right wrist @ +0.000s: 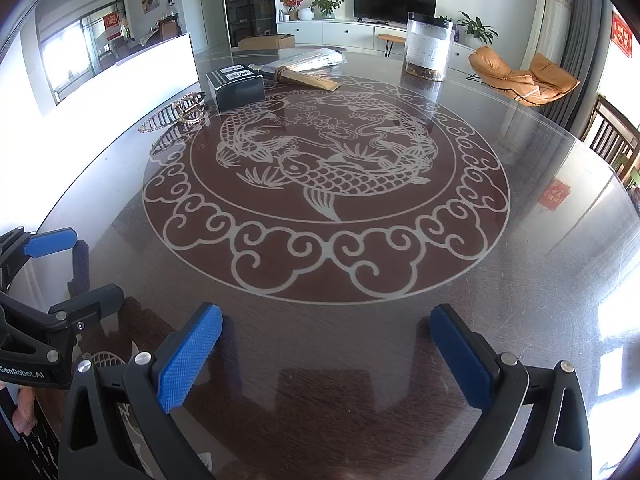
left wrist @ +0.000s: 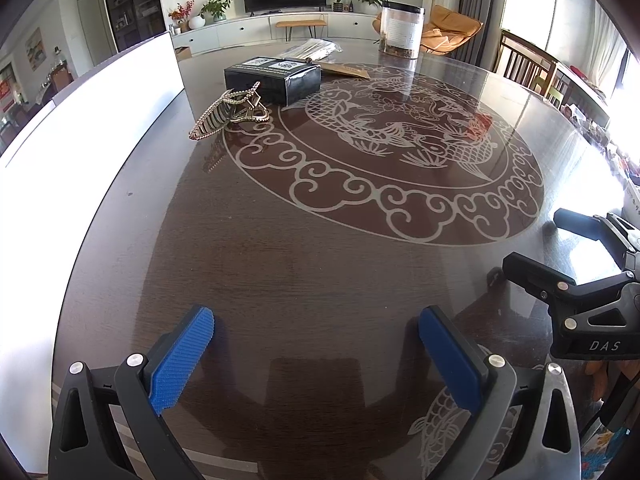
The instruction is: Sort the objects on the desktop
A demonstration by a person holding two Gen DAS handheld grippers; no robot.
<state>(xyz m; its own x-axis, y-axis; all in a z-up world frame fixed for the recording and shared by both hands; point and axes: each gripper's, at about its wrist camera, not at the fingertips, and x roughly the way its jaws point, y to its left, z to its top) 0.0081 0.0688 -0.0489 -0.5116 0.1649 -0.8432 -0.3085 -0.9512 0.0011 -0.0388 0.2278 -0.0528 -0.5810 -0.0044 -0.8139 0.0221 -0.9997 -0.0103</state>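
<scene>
On the round dark table [left wrist: 280, 264] a gold hair claw clip [left wrist: 230, 111] lies at the far left, touching a black box [left wrist: 274, 77]. Behind the box lie a brown paper sleeve [left wrist: 344, 70] and a clear plastic packet [left wrist: 312, 49]. A clear jar [left wrist: 401, 29] stands at the far right. My left gripper [left wrist: 316, 332] hovers open and empty over the near table edge. The right gripper [left wrist: 532, 244] shows at the right of this view, also open. In the right wrist view my right gripper [right wrist: 326, 332] is open, far from the clip [right wrist: 176, 114], box [right wrist: 236, 88] and jar [right wrist: 428, 46].
A white board [left wrist: 92, 120] stands along the table's left side. The table carries an etched fish medallion [right wrist: 326, 176] under glass. Wooden chairs [left wrist: 528, 66] stand at the far right edge. An orange lounge chair [right wrist: 520, 76], a TV and plants are beyond the table.
</scene>
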